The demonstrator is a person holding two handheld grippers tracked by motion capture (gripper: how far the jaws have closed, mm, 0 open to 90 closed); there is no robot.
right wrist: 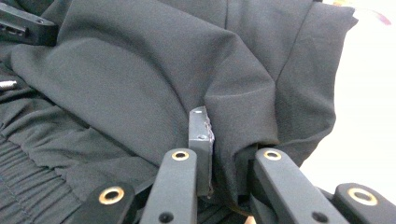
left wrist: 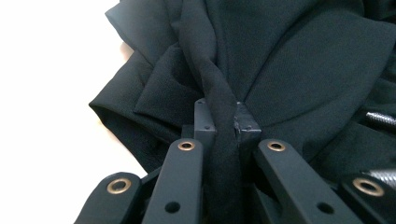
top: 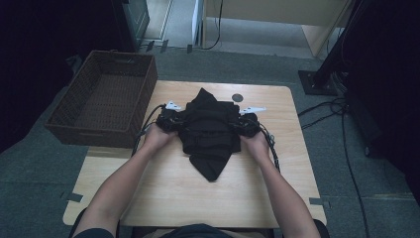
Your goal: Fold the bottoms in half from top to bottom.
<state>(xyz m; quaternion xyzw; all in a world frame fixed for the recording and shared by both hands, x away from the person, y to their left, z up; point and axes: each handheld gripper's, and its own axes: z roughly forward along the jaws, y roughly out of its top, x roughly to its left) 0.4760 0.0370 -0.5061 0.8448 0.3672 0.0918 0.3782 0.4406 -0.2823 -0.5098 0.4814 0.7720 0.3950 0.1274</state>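
Black garment (top: 208,131), bunched mid-tabletop, long axis running 12 to 6, one pointed end hanging toward the person at 6, the other poking up at 12. Person's forearms enter from 6; left hand (top: 157,137) at the cloth's 9 side, right hand (top: 256,143) at its 3 side, both equally near. Left claw (left wrist: 227,122) pinching a twisted fold of the fabric, jaws pressed together on it; right claw (right wrist: 223,135) likewise clamped on a gathered fold, one jaw tip buried under cloth. Garment sits between the two claws, so the coming move likely turns on that: sides drawn toward the middle for a fold, or lifted together toward the wicker basket (top: 130,84) at 10, just off the tabletop (top: 163,188) edge. Small dark disc (top: 237,97) at 1, near the far edge. Hard to tell garment type; an elastic-looking gathered band shows in right gripper view. Far room dark, cables on floor at 3.
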